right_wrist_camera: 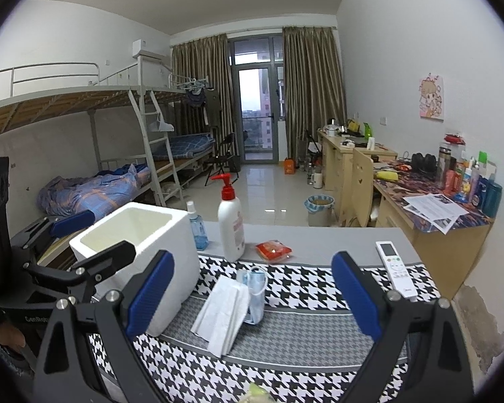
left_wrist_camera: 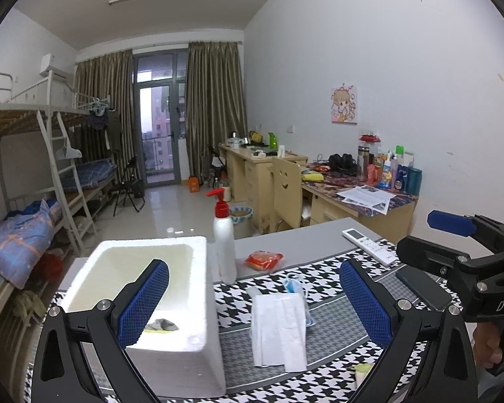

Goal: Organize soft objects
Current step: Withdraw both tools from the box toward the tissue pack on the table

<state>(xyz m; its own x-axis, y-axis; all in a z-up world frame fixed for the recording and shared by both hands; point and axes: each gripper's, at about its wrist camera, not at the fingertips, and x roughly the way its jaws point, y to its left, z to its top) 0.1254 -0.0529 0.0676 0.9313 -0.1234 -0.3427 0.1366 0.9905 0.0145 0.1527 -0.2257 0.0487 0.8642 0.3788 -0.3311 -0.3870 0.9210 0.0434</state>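
Observation:
A white foam box [left_wrist_camera: 171, 346] stands on the left of the table, with a grey and yellow cloth [left_wrist_camera: 161, 325] lying in it. My left gripper [left_wrist_camera: 254, 265] is open and holds nothing, its left finger hanging over the box's near corner. Between its fingers, a folded white tissue [left_wrist_camera: 279, 329] lies on the houndstooth mat, partly covering a blue face mask [left_wrist_camera: 295, 285]. My right gripper [right_wrist_camera: 253, 257] is also open with nothing in it, above the same tissue [right_wrist_camera: 223, 315] and mask [right_wrist_camera: 255, 292]. A pale green soft thing [right_wrist_camera: 257, 394] shows at the near edge.
A pump lotion bottle [right_wrist_camera: 231, 225] and a blue spray bottle [right_wrist_camera: 196, 228] stand behind the box [right_wrist_camera: 134, 235]. A red snack packet [right_wrist_camera: 273, 249], a white remote [right_wrist_camera: 396, 268] and a dark phone [left_wrist_camera: 423, 288] lie on the table. Bunk beds are left, desks right.

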